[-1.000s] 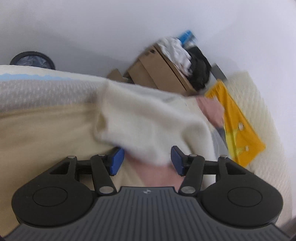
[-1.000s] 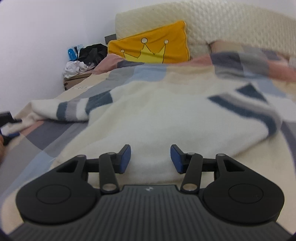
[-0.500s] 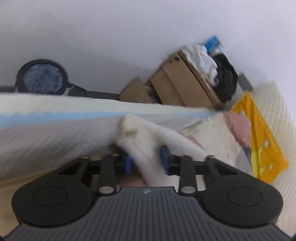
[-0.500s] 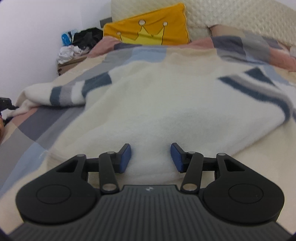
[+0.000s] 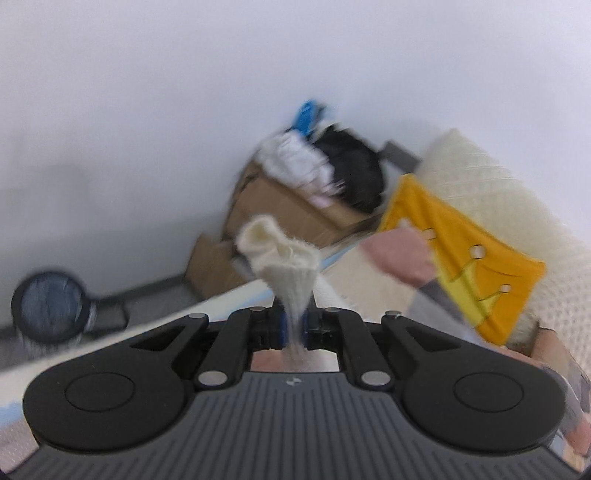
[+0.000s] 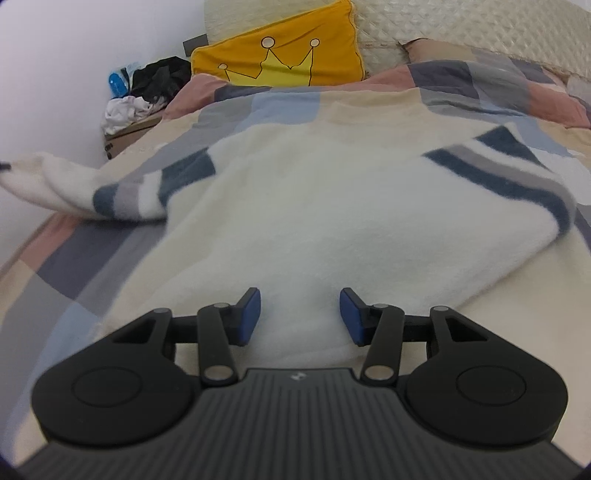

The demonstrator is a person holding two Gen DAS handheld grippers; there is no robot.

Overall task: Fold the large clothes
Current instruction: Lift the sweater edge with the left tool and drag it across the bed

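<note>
A cream sweater (image 6: 295, 206) with blue and grey stripes on its sleeves lies spread on the bed. Its left sleeve (image 6: 74, 184) is lifted off the bed at the far left of the right wrist view. In the left wrist view my left gripper (image 5: 293, 325) is closing, its jaws pinched on the sleeve's cuff (image 5: 284, 258), which bunches up above the blue pads. My right gripper (image 6: 300, 314) hovers open just over the sweater's lower hem, its blue pads apart with the fabric below them, not pinched.
A patchwork bedcover (image 6: 92, 251) lies under the sweater. A yellow crown pillow (image 6: 280, 55) leans on the quilted headboard (image 6: 461, 26). Beside the bed stand a cardboard box (image 5: 295, 210) piled with clothes and a round dark bin (image 5: 50, 310) by the wall.
My left gripper has closed on the sleeve cuff and risen, lifting the sleeve off the bed. The right gripper has stayed open above the hem, tilting slightly.
</note>
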